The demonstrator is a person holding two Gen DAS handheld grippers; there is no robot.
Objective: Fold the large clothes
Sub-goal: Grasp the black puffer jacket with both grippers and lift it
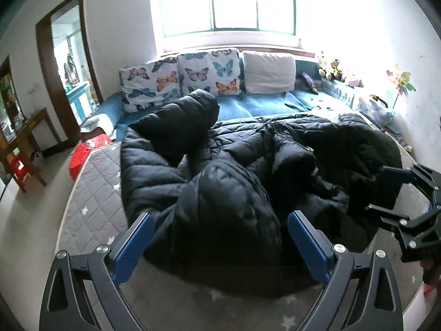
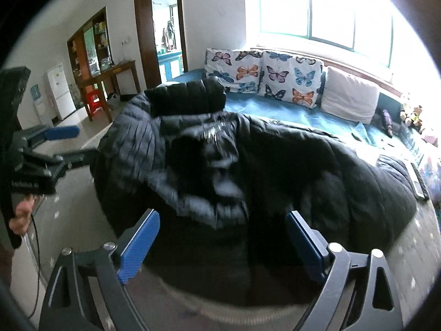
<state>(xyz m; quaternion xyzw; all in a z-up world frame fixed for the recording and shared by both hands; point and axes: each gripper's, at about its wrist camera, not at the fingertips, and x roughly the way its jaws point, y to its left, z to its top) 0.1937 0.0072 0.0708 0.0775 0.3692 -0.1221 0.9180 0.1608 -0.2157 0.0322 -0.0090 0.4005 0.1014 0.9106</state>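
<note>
My left gripper (image 1: 219, 227) is spread wide, nothing gripped, with the black puffer jacket (image 1: 248, 171) heaped on the grey quilted mattress (image 1: 93, 193) right ahead of its fingers. My right gripper (image 2: 222, 227) is released too, hovering just short of the jacket's near edge.

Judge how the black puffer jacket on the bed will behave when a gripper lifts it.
The black puffer jacket lies crumpled, so it probably drapes limply. Its puffy quilting suggests lightness despite its bulk. Its glossy shell may slip between fingers.
</note>
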